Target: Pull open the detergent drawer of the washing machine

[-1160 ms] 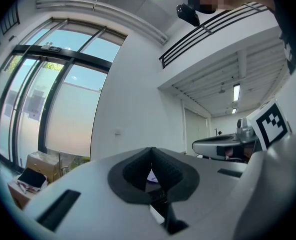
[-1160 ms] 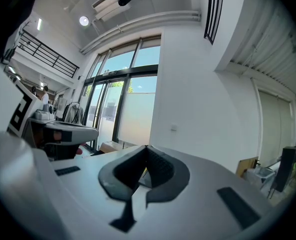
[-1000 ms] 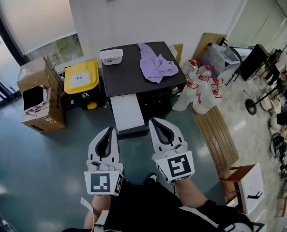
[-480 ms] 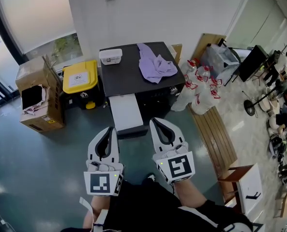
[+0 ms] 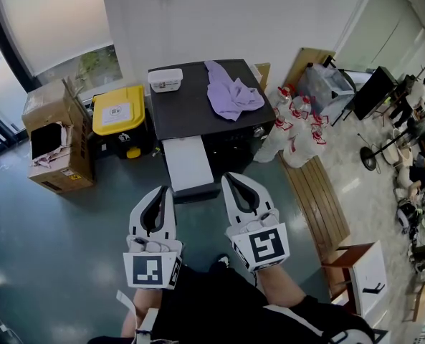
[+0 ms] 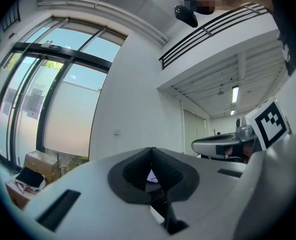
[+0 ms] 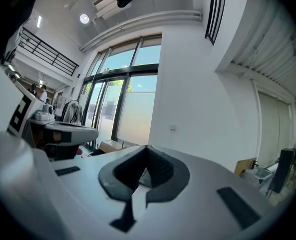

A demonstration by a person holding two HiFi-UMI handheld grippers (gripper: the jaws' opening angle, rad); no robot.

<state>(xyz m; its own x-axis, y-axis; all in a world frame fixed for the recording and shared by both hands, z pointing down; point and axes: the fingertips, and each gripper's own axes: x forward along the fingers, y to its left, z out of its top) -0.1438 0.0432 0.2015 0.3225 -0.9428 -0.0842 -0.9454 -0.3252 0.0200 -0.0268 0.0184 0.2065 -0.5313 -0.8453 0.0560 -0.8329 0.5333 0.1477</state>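
Left gripper [image 5: 168, 190]: I read its jaws pressed together, nothing between them. Right gripper [image 5: 225, 177]: same, tips meeting, empty. I hold both level, side by side, short of the washer [image 5: 198, 110]. A white drawer [image 5: 187, 165] juts from the washer's front, on its left part, clear of both grippers. A cloth [image 5: 230, 95] and a box [image 5: 165, 81] lie on the washer's top.

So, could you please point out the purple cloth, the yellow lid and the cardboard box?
purple cloth [image 5: 230, 95], head view, its bunched middle
yellow lid [image 5: 119, 112], head view, its top
cardboard box [image 5: 74, 149], head view, its side
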